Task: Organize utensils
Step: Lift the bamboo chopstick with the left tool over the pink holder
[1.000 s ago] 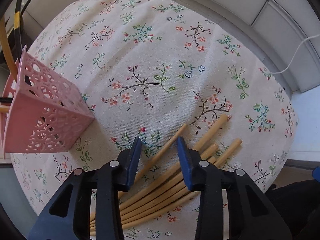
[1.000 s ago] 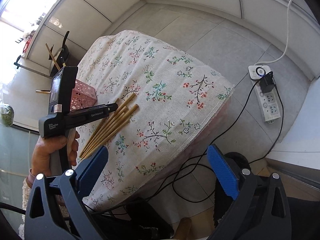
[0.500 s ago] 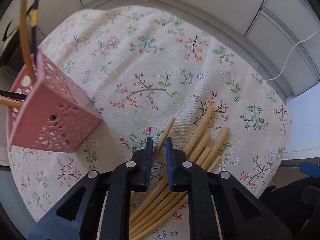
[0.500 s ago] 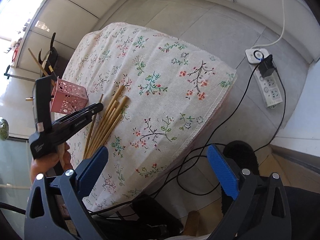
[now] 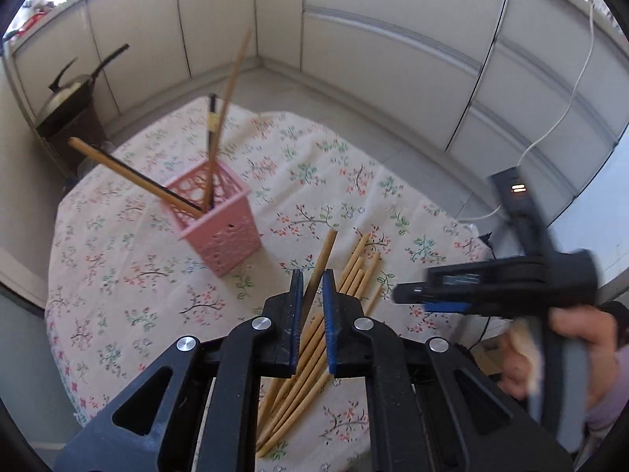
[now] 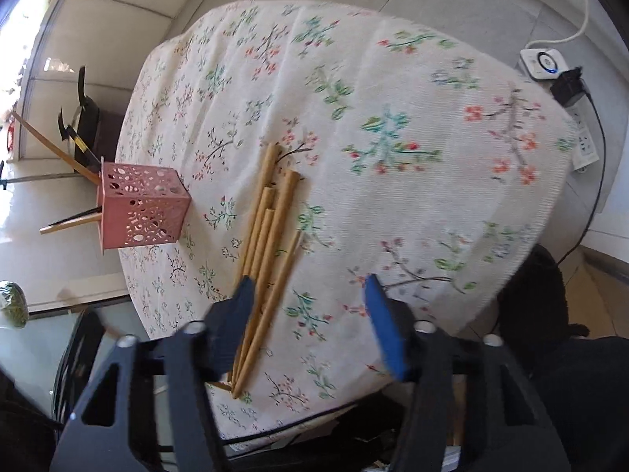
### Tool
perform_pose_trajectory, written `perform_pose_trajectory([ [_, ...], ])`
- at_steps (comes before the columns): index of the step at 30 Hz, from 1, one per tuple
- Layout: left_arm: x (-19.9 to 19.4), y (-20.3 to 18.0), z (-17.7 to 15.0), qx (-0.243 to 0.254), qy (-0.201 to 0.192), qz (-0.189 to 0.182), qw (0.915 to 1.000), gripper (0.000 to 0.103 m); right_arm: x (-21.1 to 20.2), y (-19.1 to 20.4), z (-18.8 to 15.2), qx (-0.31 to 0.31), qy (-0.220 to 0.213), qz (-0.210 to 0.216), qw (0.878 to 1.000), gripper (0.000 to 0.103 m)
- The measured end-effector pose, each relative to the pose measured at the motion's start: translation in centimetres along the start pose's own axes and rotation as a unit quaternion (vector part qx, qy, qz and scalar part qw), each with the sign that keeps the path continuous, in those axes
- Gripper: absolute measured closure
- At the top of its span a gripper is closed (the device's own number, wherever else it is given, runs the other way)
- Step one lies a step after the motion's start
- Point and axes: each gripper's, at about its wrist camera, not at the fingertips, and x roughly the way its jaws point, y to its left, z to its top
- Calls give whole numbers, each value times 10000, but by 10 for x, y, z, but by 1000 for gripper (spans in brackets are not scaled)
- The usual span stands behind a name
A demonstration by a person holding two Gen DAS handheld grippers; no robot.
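My left gripper (image 5: 312, 279) is shut on one wooden chopstick (image 5: 324, 253) and holds it lifted above the floral tablecloth (image 5: 118, 275). Several wooden chopsticks (image 5: 354, 275) lie bundled on the cloth below it; they also show in the right wrist view (image 6: 271, 228). A pink perforated holder (image 5: 220, 224) stands to the left with three chopsticks leaning out; it also shows in the right wrist view (image 6: 137, 208). My right gripper (image 6: 308, 295) is open and empty, just above the near end of the bundle. It appears from the side in the left wrist view (image 5: 444, 299).
A dark stool with a pan (image 5: 74, 98) stands behind the table. A power strip (image 6: 566, 90) and cables lie on the tiled floor to the right. The table edge (image 6: 530, 236) drops off at the right.
My left gripper closed on one chopstick and lifted it off the bundle. My right gripper moved in from beyond the table edge to over the bundle, still open.
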Motion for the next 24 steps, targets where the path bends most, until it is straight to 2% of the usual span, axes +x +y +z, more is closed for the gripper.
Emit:
perform_pose_trajectory([
  [4,-27,12,-6,-59,-326,240,9992,97,16,18,0,-41,-129,-264,9996,74],
  [8,-48,26,-5,-227,-573,243,9978,98,26,30,0,-91,-237,-476,9985,80],
  [10,-54,28,-4,-266,-678,181,9972,98,34,33,0,-125,-212,-624,9977,86],
  [16,-60,27,-4,-275,-818,76,9962,98,46,43,1,-220,-211,-975,9948,87],
  [20,-64,30,-4,-309,-897,107,9954,98,50,46,5,-191,-238,-953,9950,88],
  [24,-68,31,-4,-338,-954,132,9948,98,49,40,8,-221,-326,-711,9967,96],
])
